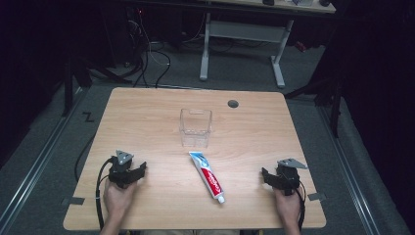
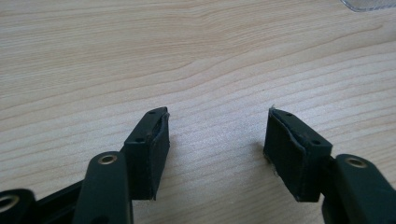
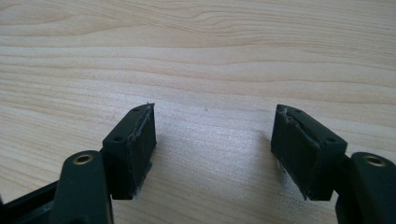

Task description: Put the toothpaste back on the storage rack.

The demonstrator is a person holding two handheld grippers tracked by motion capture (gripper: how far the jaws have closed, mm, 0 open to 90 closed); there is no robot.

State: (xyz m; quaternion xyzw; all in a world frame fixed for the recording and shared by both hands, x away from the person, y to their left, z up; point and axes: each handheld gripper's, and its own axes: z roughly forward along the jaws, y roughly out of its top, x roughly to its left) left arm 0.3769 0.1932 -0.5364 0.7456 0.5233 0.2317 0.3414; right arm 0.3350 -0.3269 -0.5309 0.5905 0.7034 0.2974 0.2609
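Jaws stand apart on both grippers, with bare wood between the pads and nothing held — left gripper (image 1: 134,171) near the table's left front, right gripper (image 1: 272,179) near its right front, each resting low on the table (image 1: 147,117).

Toothpaste tube (image 1: 207,176) lies flat on the wood at centre front, roughly midway between the two grippers and well apart from both. Long axis runs diagonally: the white cap end points toward the person and slightly right, the flat crimped end points away and slightly left, toward the clear plastic box (image 1: 195,127). The crimp lies near the box's front wall but not touching it.

Judged work: pick up the tube, probably for the box, which stands open and upright with nothing in it that I can see.

Risks, as judgement:
- Tube is soft and smooth-skinned — a pinch across the flat body may squash it or let it slide out; cause would be gripping along the axis instead of across it.
- Diagonal lie means jaws coming straight in would meet it skewed and spin it on the wood.
- Box looks light; a nudge from the tube's end or from a jaw could push it back or tip it.
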